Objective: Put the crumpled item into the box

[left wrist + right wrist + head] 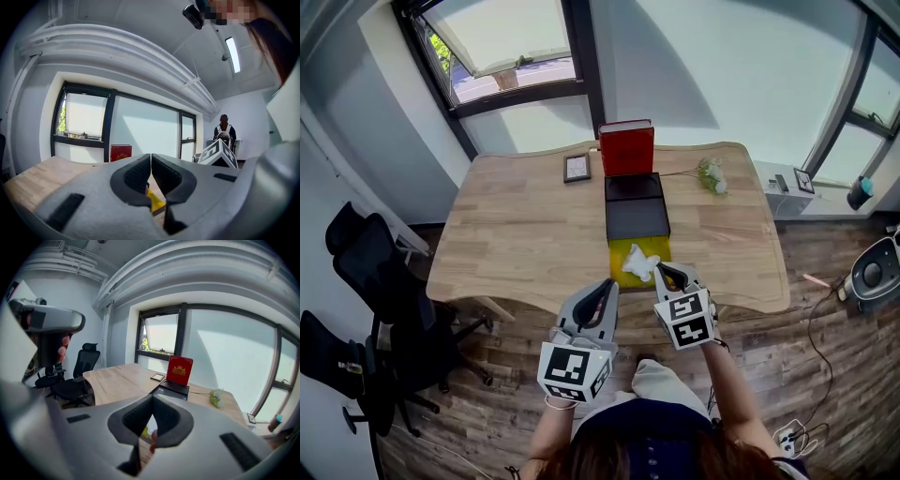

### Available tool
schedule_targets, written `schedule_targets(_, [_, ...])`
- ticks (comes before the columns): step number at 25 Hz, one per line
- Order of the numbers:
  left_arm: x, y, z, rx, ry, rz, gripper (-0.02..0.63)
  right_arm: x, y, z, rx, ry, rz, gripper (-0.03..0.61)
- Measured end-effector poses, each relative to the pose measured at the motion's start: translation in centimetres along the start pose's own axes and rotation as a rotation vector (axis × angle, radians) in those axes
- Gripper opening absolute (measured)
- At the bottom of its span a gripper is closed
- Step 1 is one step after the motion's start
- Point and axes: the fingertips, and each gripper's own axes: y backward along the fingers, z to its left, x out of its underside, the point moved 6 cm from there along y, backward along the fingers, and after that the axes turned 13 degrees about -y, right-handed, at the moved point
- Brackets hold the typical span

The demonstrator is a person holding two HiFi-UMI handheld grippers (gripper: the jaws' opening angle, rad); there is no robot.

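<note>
1. Hovering at the near edge of the table [516, 234], the left gripper [608, 285] and right gripper [667, 270] both have their jaws pressed together, holding nothing.
2. The crumpled white item [640, 263] lies on a yellow sheet [619, 246], just short of the open black box [637, 217].
3. Risk: if the right gripper goes in closed, it could shove the item off the table edge instead of pinching it.
4. The red lid [626, 148] bears a gold emblem; no wording is legible.

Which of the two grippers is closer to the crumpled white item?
The right gripper: its tips lie just beside the crumpled item on the yellow sheet; the left gripper is farther off, at the table edge.
</note>
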Motion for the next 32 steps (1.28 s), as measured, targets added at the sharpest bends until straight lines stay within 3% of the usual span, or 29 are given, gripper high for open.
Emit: schedule_targets(32, [-0.7,9.5,-1.7,0.012,-0.008,-0.059,0.029,-1.0,11.8,6.3,0.094,-0.017,-0.22,0.025])
